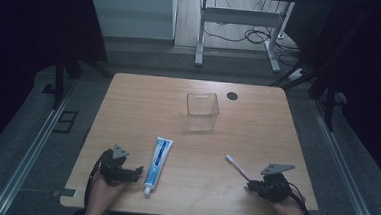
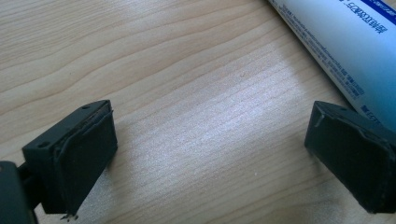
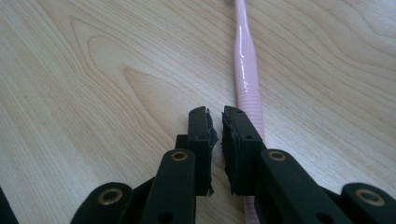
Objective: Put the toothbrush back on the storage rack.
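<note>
Pale wood-grain laminate covers the square counter (image 1: pixel 257 136), which carries everything in the scene and has a small round black cap (image 1: pixel 232 95) set into its far edge. Near that far edge, about midway across, stands a clear square plastic container (image 1: pixel 203 111), upright and with nothing visible inside. A white-and-blue toothpaste tube (image 1: pixel 158 164) lies flat on the near left part of the counter, its white cap end towards the person and its flat crimped end pointing away. On the near right part lies a slim pink toothbrush (image 1: pixel 238 167) with a white head, laid at a slant, head away from the person.

The left hand-held gripper (image 1: pixel 135 174) rests low over the counter just left of the tube's cap end; in the left gripper view its two black pads stand spread wide with bare wood between them, and the tube (image 2: pixel 345 51) runs past the outer side of the right-hand pad, very close to it.

The right hand-held gripper (image 1: pixel 250 185) sits at the toothbrush's handle end. In the right gripper view its jaws are pressed almost together with nothing between them, while the ribbed pink handle (image 3: pixel 247 88) passes beside and beneath one jaw, lying on the counter.
</note>
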A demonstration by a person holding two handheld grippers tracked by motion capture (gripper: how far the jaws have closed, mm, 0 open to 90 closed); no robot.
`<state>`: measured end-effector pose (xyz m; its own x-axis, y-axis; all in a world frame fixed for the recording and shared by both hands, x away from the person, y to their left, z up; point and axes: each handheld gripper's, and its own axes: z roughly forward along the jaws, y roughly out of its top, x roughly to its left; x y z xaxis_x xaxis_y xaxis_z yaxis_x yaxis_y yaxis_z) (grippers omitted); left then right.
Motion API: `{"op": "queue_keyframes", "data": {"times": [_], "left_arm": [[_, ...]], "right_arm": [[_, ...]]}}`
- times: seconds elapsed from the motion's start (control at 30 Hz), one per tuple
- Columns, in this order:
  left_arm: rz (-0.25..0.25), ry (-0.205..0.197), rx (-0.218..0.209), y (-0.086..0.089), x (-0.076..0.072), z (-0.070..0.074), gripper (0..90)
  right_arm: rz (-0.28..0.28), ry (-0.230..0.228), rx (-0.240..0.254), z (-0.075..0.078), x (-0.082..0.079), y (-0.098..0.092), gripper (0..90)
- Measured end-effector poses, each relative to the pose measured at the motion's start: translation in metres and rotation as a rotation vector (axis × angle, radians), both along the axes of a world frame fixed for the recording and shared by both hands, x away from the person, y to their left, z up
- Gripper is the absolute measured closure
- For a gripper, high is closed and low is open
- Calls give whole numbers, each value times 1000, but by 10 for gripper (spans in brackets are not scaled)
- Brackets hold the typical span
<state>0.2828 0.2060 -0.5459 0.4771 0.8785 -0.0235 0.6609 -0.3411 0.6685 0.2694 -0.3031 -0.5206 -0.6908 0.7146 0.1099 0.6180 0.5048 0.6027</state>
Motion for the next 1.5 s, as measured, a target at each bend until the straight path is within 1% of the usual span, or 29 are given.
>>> {"op": "queue_keyframes", "data": {"times": [0.17, 0.27, 0.57, 0.73, 0.8, 1.13, 1.33, 1.5], "left_arm": [[0, 0, 0, 0, 0, 0, 23], [0, 0, 0, 0, 0, 0, 23], [0, 0, 0, 0, 0, 0, 23], [0, 0, 0, 0, 0, 0, 23], [0, 0, 0, 0, 0, 0, 23], [4, 1, -3, 0, 0, 0, 23], [3, 2, -2, 0, 0, 0, 23], [6, 3, -4, 0, 0, 0, 23]], "right_arm": [[2, 3, -13, 1, -1, 1, 781], [14, 6, -20, 3, -3, 4, 759], [24, -7, -27, 16, -2, 7, 712], [26, -1, -56, 21, 2, 8, 684], [28, 8, -73, 22, 4, 9, 675], [24, 85, -151, 25, 26, 11, 652], [49, 119, -211, 32, 37, 17, 652], [75, 165, -271, 35, 47, 25, 654]]}}
